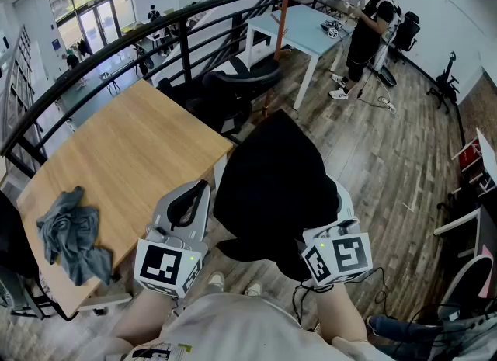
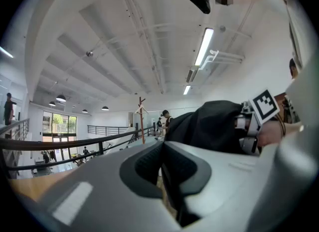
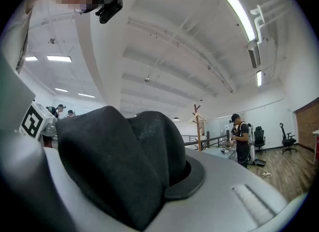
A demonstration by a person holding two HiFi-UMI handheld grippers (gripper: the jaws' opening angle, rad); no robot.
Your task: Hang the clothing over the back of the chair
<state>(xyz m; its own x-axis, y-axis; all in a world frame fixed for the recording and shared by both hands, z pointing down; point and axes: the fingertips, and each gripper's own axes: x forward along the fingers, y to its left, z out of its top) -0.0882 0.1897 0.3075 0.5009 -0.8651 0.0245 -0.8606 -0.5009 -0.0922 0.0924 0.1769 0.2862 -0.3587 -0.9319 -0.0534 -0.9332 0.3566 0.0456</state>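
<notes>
Our right tool (image 3: 168, 176) is clamped on the black garment (image 1: 272, 189), holding it up just beside the bench (image 1: 132, 150), presumably for the chair (image 1: 241, 78) beyond the bench. Our left tool (image 1: 186, 206) is empty, jaws together.

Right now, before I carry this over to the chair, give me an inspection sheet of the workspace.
Surface: wooden table, left of the grippers.
Job's things: black garment, bunched and held up; black chair beyond the table's far corner, garment not yet on it.
Clutter: crumpled grey cloth on the table's near end.
Grippers: left gripper jaws together, nothing between them; right gripper jaws closed on the black garment.
Cables: black cable looping below the right gripper.
Surroundings: black railing behind the table; person standing at a pale table.
</notes>
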